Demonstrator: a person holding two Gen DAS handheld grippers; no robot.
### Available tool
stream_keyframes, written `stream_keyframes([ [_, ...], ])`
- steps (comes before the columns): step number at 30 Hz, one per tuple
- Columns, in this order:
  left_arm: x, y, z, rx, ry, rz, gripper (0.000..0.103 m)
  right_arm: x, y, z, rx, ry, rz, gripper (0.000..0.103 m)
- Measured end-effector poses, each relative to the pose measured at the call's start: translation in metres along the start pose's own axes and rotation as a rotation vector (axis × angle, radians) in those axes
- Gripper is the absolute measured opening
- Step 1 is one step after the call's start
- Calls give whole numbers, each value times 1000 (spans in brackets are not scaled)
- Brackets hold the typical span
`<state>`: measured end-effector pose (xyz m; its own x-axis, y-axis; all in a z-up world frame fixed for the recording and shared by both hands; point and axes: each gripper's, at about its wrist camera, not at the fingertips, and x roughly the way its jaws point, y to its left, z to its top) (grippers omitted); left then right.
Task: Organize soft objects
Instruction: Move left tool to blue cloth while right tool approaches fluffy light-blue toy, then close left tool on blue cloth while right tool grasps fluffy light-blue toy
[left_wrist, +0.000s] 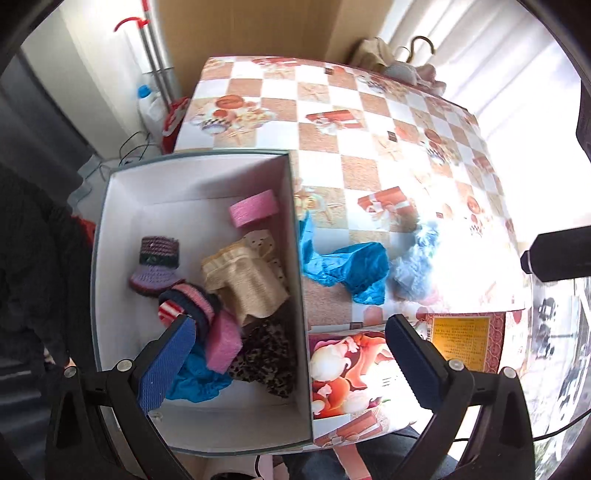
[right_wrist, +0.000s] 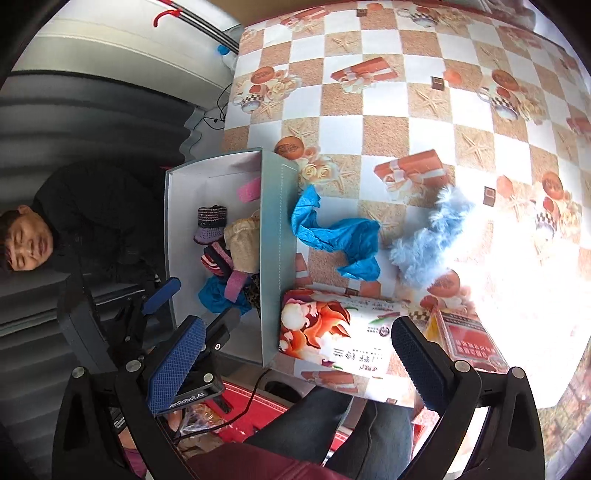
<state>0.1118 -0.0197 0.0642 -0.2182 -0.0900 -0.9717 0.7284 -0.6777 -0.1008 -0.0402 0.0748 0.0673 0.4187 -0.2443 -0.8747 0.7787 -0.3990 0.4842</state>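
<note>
A grey box (left_wrist: 295, 206) with a white inside stands at the table's left edge. It holds a pink sponge (left_wrist: 254, 208), a purple knitted bootie (left_wrist: 157, 266), a cream knit piece (left_wrist: 247, 280), a striped sock (left_wrist: 188, 302), a second pink sponge (left_wrist: 223, 339), leopard cloth (left_wrist: 269, 354) and blue cloth (left_wrist: 197, 376). On the table lie a blue cloth (left_wrist: 347, 266) (right_wrist: 340, 232) and a fluffy light-blue piece (left_wrist: 413, 266) (right_wrist: 428, 240). My left gripper (left_wrist: 291, 365) is open above the box's near right wall. My right gripper (right_wrist: 295, 365) is open and empty above the table's near edge.
A tissue pack (right_wrist: 332, 332) and a red box (right_wrist: 469, 343) sit at the table's near edge. The checkered tablecloth (left_wrist: 332, 96) covers the table. A person in black (right_wrist: 92, 221) is left of the box. A bottle (left_wrist: 149, 101) and mop handles stand beyond.
</note>
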Motion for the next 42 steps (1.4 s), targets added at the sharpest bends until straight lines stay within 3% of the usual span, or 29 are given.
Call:
stream_keyframes([
  [5,29,-64,24,176,68,55,103,-36,-61,-15,129,42,-3,101],
  [9,72,-91,37,195,171,60,103,-39,-98,0,95,18,-118,101],
  [12,105,-97,43,163,240,103,103,-14,-124,22,51,-1,-201,101],
  [16,138,-93,44,92,325,123,103,41,-148,51,15,55,-209,101],
  [20,158,-92,45,97,363,160,103,87,-150,74,-102,107,-324,101],
  [26,183,-94,51,90,428,235,103,130,-141,96,-257,172,-372,101],
  [29,194,-102,53,86,467,208,103,145,-142,95,-313,185,-453,101],
  [35,218,-107,45,60,515,179,103,123,-186,79,-225,125,-466,101],
  [37,222,-114,46,64,504,153,103,112,-213,73,-170,115,-472,101],
  [39,221,-129,49,89,480,80,103,101,-240,66,-109,97,-489,101],
  [42,202,-151,59,125,400,22,103,78,-276,54,8,51,-485,101],
])
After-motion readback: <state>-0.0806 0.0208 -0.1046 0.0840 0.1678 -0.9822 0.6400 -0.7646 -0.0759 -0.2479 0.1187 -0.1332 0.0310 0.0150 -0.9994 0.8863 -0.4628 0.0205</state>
